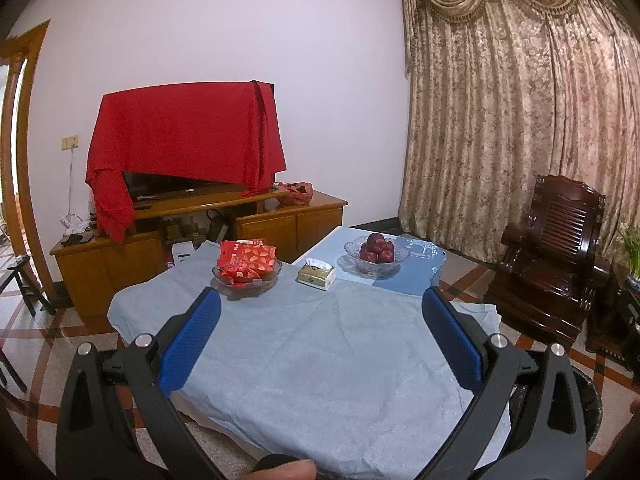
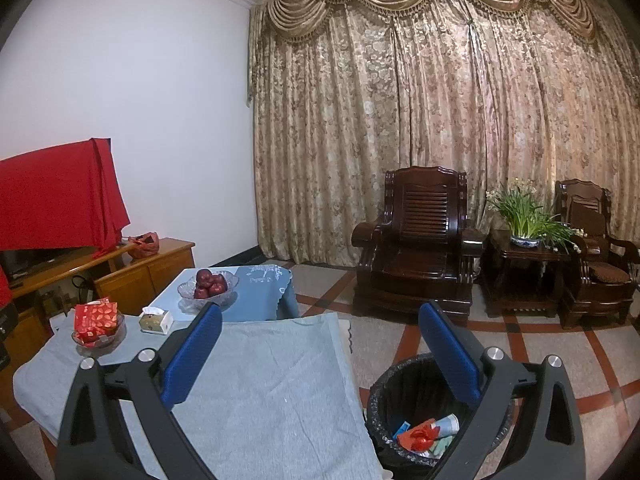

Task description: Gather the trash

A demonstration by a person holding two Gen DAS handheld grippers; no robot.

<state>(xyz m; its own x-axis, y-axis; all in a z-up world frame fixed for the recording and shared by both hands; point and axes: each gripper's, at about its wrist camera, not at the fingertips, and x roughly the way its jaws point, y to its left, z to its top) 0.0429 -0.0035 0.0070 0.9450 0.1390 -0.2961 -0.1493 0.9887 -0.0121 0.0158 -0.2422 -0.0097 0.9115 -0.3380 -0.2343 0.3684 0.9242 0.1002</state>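
Observation:
A black-lined trash bin (image 2: 384, 412) stands on the floor at the table's right side and holds red, white and blue wrappers (image 2: 424, 434). My right gripper (image 2: 320, 316) is open and empty, above the table's right edge and the bin. My left gripper (image 1: 320, 300) is open and empty over the grey-blue tablecloth (image 1: 320, 360). The bin's rim shows at the lower right of the left wrist view (image 1: 592, 396). I see no loose trash on the cloth.
On the table stand a glass dish of red snack packets (image 1: 248, 264), a tissue box (image 1: 316, 274) and a glass bowl of red apples (image 1: 376, 254). A TV cabinet (image 1: 200, 232) is behind. A dark wooden armchair (image 2: 420, 240) and plant stand (image 2: 524, 256) are right.

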